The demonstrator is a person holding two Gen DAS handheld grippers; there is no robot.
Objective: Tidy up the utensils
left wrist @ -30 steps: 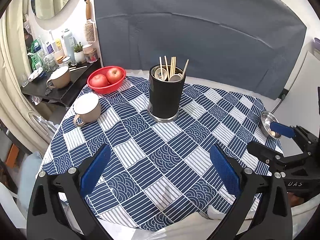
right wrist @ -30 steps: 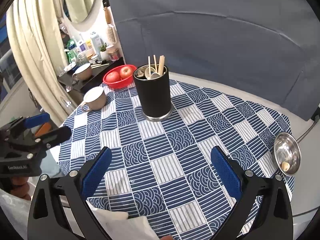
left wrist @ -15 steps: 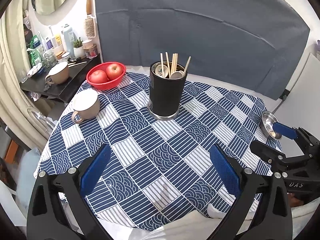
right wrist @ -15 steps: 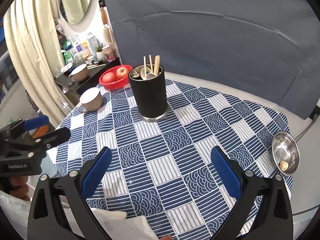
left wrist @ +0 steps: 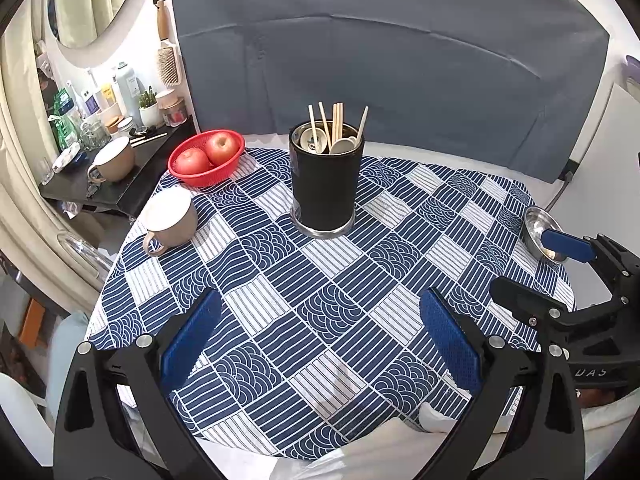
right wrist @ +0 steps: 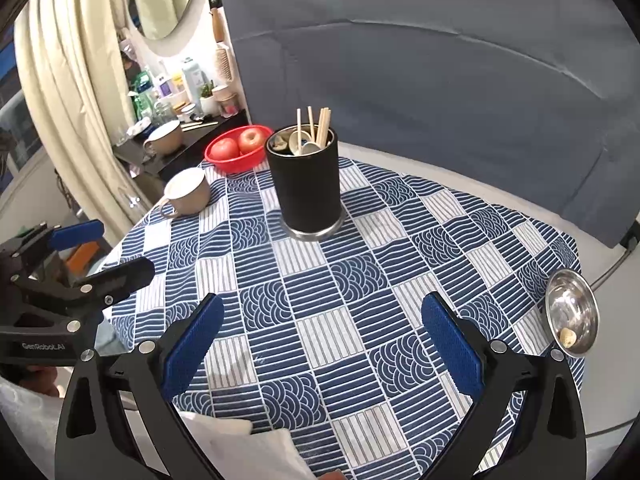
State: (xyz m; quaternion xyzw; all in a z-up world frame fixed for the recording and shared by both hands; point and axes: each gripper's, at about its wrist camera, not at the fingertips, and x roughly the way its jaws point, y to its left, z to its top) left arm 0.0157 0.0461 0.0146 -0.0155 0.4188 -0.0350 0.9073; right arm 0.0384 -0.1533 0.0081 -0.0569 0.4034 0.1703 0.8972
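Utensils, chopsticks and 2 or 3 spoons, stood upright in the black holder near the far middle of the desk, with none lying loose on the checked cloth. Over the last second the holder had shrunk and slid away in both wrist views, so both claws had drawn back toward the near edge and lifted a little; nothing on the desk had shifted. The left claw hung released, its blue pads wide apart over bare cloth and holding nothing, and the right claw was likewise spread and empty. Each claw also showed at the edge of the other's view, well apart from the holder. A red basket with 2 apples, a cup just in front of it, and a steel bowl with a small pale object at the right rim stayed where they were. Judging from this retreat with all utensils already in the holder, the sorting looked finished or very nearly so.
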